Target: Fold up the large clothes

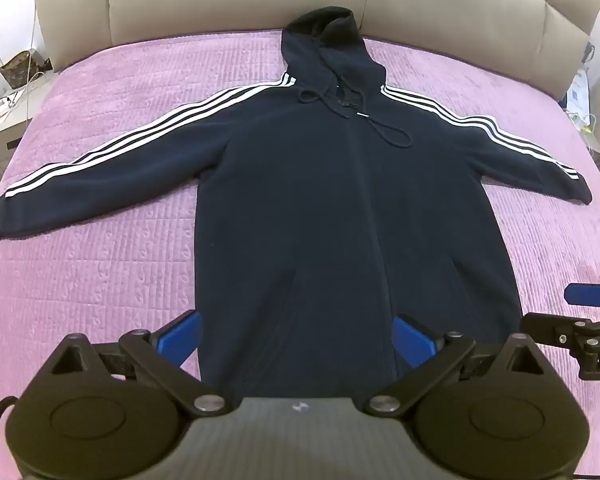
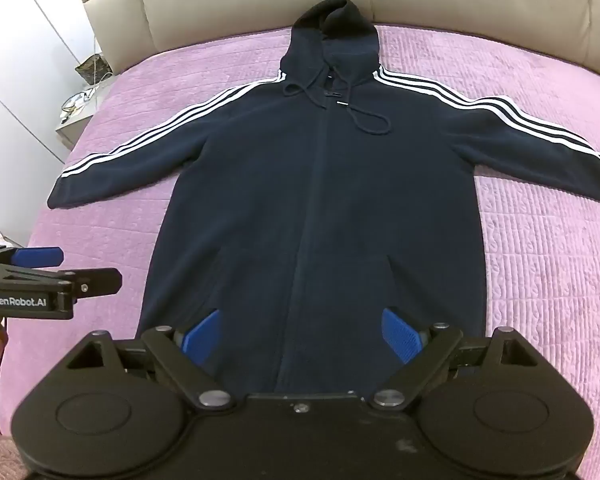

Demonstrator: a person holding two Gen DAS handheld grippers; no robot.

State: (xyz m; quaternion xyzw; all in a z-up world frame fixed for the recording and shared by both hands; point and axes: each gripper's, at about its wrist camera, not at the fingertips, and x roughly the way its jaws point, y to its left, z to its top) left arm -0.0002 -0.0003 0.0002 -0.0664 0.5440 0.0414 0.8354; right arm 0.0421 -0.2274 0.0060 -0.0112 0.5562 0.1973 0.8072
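The soft, floppy navy hoodie (image 1: 340, 200) suits sleeve-cuff grasps at 9 and 3 o'clock; both hand-held grippers, left (image 1: 296, 340) and right (image 2: 300, 332), gape wide, empty.

Navy hoodie (image 1: 300, 200), white-striped sleeves, pink quilted bedspread (image 1: 100, 280)

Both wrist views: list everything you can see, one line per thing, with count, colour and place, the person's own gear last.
hoodie: one, navy with white sleeve stripes, spread flat and front up on the bed, sleeves out, hood toward the headboard.
bedspread: one, pink-purple quilted, under the hoodie.
headboard: one, beige padded, far end of the bed.
nightstand: one, pale, left of the bed, with cables and small clutter.
bag: one, brown patterned, behind the nightstand.
left gripper: one, black with blue pads, open above the hem.
right gripper: one, black with blue pads, open above the hem.
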